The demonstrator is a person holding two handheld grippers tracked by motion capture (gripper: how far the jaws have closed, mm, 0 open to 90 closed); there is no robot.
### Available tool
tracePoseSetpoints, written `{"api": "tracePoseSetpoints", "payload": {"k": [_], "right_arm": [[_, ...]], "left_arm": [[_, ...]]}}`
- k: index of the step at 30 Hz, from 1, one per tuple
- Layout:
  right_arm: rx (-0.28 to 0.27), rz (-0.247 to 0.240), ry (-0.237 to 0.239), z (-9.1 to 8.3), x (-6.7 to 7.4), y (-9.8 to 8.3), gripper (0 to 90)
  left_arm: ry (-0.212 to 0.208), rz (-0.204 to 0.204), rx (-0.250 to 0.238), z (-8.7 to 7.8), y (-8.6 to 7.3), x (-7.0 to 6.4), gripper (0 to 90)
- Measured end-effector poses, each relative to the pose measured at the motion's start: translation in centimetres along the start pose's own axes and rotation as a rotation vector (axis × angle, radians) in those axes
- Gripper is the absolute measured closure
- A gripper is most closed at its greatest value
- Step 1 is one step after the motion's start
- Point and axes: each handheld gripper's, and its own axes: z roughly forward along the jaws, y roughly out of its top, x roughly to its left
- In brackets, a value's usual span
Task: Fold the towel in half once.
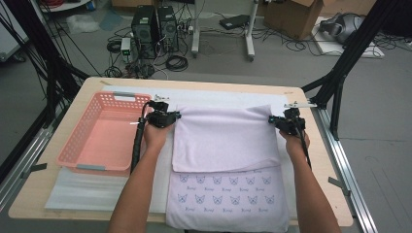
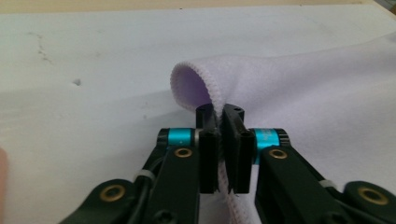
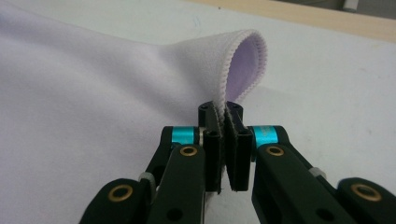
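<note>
A: Left side of the tabletop [image 1: 311,160]?
B: Pink perforated plastic basket [image 1: 104,131]. Beside it, the left tool [image 1: 167,116] clamps the stitched corner of the pale lilac fleece towel [image 1: 221,138].
A: Towel position?
B: Folded back over its cat-printed lower half, mid-tabletop.
A: Right side?
B: The right tool [image 1: 278,121] is clamped on the opposite corner.

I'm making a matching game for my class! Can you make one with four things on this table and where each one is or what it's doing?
Things:
1. pink basket
2. lilac towel
3. left gripper
4. right gripper

Places or states:
A. pinching the towel's far right corner
B. folded over on itself
C. at the table's left side
D. pinching the towel's far left corner

Pairs: 1-C, 2-B, 3-D, 4-A
</note>
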Motion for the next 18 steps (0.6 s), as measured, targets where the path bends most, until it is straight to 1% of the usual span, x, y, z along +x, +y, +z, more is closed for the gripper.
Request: {"api": "tracePoseSetpoints", "payload": {"k": [1,2,3,4,6,8,9,10,12,13,15,18], "right_arm": [[0.009,0.009,-0.001,0.2,0.0,-0.1,84.0],[0.014,0.030,0.006,0.3,0.1,-0.3,77.8],[0.003,0.042,0.004,0.4,0.2,-0.4,68.8],[-0.005,0.054,0.007,0.3,0.3,-0.6,67.0],[-0.001,0.042,0.007,0.2,0.7,-0.8,63.6],[-0.002,0.029,0.004,-0.1,1.0,-1.1,62.8],[-0.001,0.031,0.008,-0.4,1.1,-1.3,62.7],[-0.004,0.035,0.007,-0.6,1.2,-1.4,62.3],[0.014,0.041,0.022,-1.0,1.4,-1.4,59.9],[0.014,0.034,0.026,-1.3,1.6,-1.4,59.9],[0.014,0.004,0.029,-1.9,2.1,-1.2,60.1],[0.005,-0.019,0.041,-2.8,2.8,-1.2,61.7]], "left_arm": [[-0.017,-0.013,0.006,-0.1,0.0,-0.1,74.3],[-0.028,-0.016,0.016,-0.2,0.0,-0.2,69.5],[-0.040,-0.015,0.029,-0.3,0.0,-0.3,65.4],[-0.055,-0.013,0.038,-0.4,0.0,-0.5,61.5],[-0.070,0.005,0.051,-0.8,0.0,-0.9,55.4],[-0.086,0.022,0.053,-1.4,0.2,-1.5,52.6],[-0.089,0.026,0.043,-1.6,0.1,-1.9,50.0],[-0.098,0.034,0.020,-2.0,0.0,-2.2,49.6],[-0.110,0.039,0.012,-2.5,-0.7,-2.8,49.8],[-0.118,0.039,0.022,-2.6,-1.0,-3.0,49.7],[-0.131,0.047,0.007,-3.1,-1.7,-3.5,48.2],[-0.136,0.042,0.004,-3.7,-2.6,-3.9,46.0]]}}
